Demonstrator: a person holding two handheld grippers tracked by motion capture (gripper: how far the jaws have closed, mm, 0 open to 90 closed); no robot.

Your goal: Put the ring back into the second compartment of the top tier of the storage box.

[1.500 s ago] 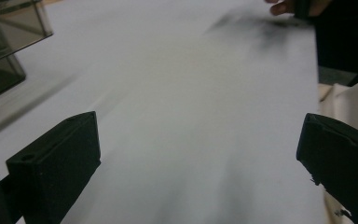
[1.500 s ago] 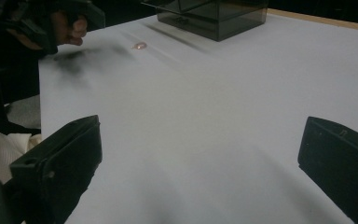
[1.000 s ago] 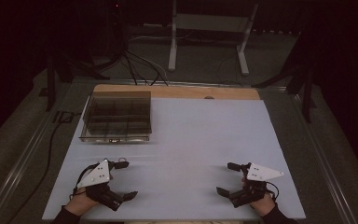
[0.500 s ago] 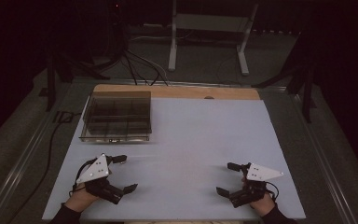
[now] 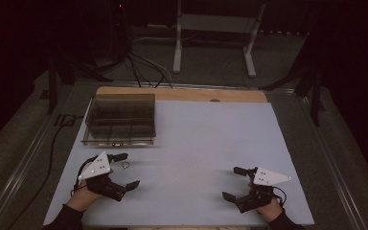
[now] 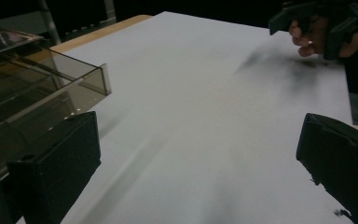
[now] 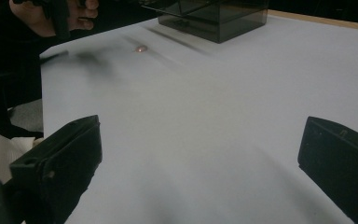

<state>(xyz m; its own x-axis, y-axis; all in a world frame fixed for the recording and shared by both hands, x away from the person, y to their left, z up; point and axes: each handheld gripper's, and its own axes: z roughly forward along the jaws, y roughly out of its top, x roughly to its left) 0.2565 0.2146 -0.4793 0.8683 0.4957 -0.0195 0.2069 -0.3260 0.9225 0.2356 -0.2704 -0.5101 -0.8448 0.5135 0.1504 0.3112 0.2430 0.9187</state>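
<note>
A pale counter (image 5: 191, 143) with a wooden far edge is sitting in a dark room; cables (image 5: 139, 67) are trailing over the grey floor behind it, beside a white metal stand (image 5: 213, 28). At the far left a smoky clear compartment box (image 5: 120, 120) is resting with its long side running left to right. Just in front of it the left gripper (image 5: 123, 170) is hovering, its fingers spread wide and pointing right. A small ring (image 5: 125, 165), perhaps a washer, is lying flat on the counter just beside the upper finger; it is too small to show any long axis. At the near right the right gripper (image 5: 235, 183) is hanging with fingers apart, pointing left.
</note>
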